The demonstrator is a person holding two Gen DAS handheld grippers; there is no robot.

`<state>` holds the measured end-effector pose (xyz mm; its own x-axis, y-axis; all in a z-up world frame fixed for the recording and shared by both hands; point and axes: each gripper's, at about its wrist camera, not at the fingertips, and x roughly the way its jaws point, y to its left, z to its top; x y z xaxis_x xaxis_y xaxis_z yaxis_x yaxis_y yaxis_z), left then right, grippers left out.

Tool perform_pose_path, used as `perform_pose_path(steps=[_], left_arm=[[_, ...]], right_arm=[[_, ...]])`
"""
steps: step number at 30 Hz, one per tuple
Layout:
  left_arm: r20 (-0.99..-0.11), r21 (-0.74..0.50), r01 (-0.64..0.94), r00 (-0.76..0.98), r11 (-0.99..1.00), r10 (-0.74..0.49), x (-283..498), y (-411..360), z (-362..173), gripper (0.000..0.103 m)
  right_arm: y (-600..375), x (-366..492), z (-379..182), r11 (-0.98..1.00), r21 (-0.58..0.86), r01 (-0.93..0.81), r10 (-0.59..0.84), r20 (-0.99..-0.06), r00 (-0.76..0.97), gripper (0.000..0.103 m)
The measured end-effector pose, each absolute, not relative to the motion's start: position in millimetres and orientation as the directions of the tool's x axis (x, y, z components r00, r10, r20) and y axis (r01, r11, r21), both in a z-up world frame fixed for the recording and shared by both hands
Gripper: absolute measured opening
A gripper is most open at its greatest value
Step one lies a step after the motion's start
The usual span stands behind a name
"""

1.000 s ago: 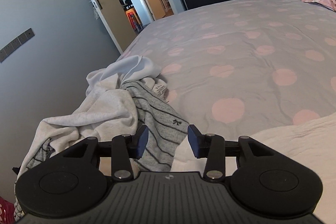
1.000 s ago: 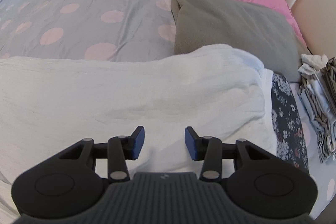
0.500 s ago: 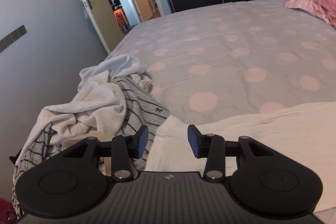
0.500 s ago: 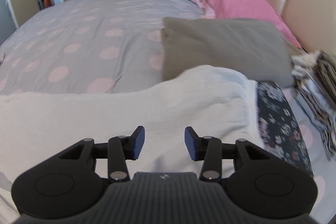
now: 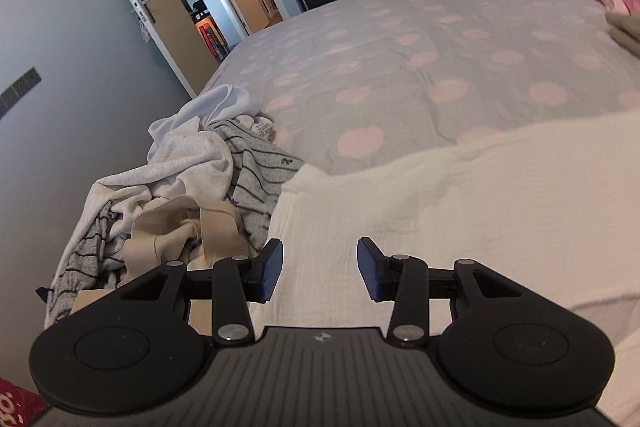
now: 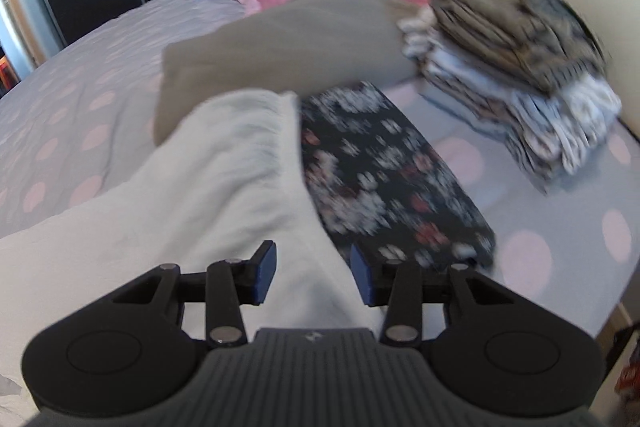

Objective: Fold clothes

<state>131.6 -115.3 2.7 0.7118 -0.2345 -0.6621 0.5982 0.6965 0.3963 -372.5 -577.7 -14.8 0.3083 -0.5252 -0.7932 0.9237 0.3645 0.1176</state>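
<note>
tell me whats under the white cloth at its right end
A dark floral fabric pokes out from beneath the white cloth, lying on the dotted bedspread. How far it runs underneath is hidden.

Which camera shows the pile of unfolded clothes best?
The left wrist view: the unfolded pile of white, grey striped and beige garments lies sharp at the bed's edge, left of the white cloth. The right wrist view misses it, showing only a blurred folded stack near the headboard.
</note>
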Motion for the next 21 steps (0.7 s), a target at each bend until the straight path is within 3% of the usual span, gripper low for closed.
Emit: perform_pose_path(steps=[13, 15, 18, 21], left_arm=[[-0.709, 0.400, 0.616, 0.677, 0.679, -0.197, 104, -108, -17, 0.039], [-0.712, 0.399, 0.612, 0.676, 0.683, -0.190, 103, -107, -18, 0.039], [-0.715, 0.398, 0.608, 0.674, 0.687, -0.182, 102, -106, -19, 0.039], [-0.723, 0.403, 0.616, 0.668, 0.677, -0.178, 102, -106, -24, 0.039]], right_arm=[[-590, -399, -87, 0.259, 0.200, 0.945, -0.354, -0.891, 0.286, 0.043], [-589, -397, -87, 0.258, 0.236, 0.937, -0.339, -0.886, 0.317, 0.013], [-584, -393, -73, 0.288, 0.268, 0.919, -0.350, -0.864, 0.361, 0.002], [-578, -390, -46, 0.327, 0.302, 0.895, -0.388, -0.821, 0.419, 0.001]])
